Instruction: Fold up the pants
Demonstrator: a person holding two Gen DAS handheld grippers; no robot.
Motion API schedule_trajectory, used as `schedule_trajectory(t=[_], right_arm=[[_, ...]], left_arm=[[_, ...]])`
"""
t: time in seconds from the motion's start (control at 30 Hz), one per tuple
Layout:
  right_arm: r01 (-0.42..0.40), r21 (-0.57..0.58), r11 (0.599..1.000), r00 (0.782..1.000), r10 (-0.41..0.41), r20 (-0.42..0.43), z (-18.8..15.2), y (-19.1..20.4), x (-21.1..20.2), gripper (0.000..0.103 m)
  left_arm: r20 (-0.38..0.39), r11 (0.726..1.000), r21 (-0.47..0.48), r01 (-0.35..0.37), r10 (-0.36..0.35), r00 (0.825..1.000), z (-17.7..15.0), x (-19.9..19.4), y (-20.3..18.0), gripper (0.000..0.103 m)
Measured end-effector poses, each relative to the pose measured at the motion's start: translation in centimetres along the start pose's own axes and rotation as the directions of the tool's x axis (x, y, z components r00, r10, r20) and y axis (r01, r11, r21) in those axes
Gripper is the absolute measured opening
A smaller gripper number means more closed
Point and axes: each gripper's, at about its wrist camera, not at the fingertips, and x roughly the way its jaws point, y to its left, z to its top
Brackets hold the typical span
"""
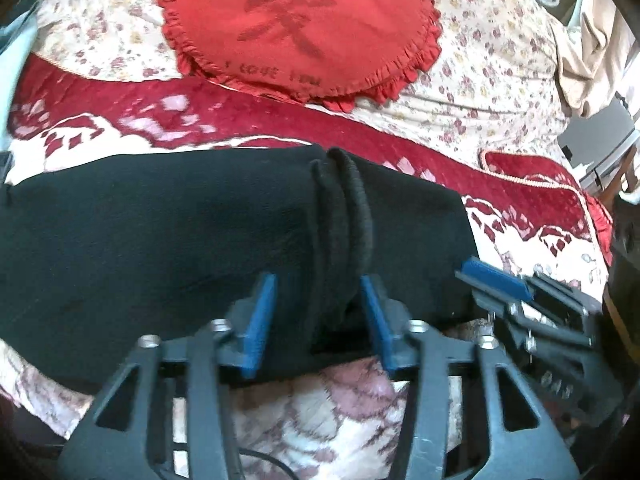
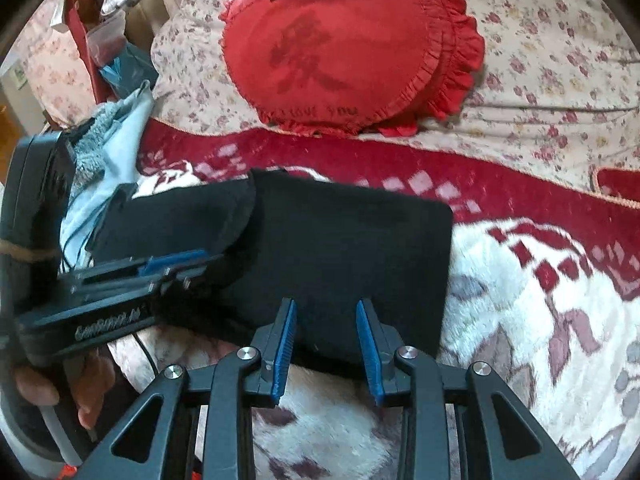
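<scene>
The black pants (image 1: 160,232) lie folded on a red and white blanket (image 1: 532,232); in the right wrist view they (image 2: 344,248) form a compact rectangle. A raised ridge of folded cloth (image 1: 344,232) runs between the blue pads of my left gripper (image 1: 318,312), which is open and straddles it at the near edge. My right gripper (image 2: 326,336) is open over the near edge of the pants, jaws apart and empty. Each gripper shows in the other's view: the right one (image 1: 496,280) at the pants' right edge, the left one (image 2: 176,264) at their left part.
A red heart-shaped ruffled cushion (image 1: 296,24) lies behind the pants on a floral sheet (image 1: 488,72). Light blue and grey clothes (image 2: 116,136) lie at the left. Beige cloth (image 1: 592,56) and a grey box (image 1: 600,140) sit at the right bed edge.
</scene>
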Motion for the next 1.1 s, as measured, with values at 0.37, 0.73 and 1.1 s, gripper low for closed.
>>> schedule_trajectory(t=[0.37,0.73,1.1], right_arm=[[-0.01,-0.075,0.997,1.0,0.007,-0.03,4.5,3.6,6.3,0.03],[-0.014,-0.067,0.998,1.0,0.015,0.0,5.0,4.2,4.7,0.033],[-0.009,-0.124,0.992,0.997,0.0,-0.077,1.4,7.0,5.1,0.036]], left_arm=[[0.039,0.996,-0.053,-0.069,0.072,0.997,-1.2,-2.3,3.5,0.048],[0.026,0.991,-0.104,-0.085,0.088,0.996,-1.8,-2.1,5.0,0.048],[0.066,0.989,-0.131,-0.063,0.073,0.995,-2.8,-4.8,5.3,0.056]])
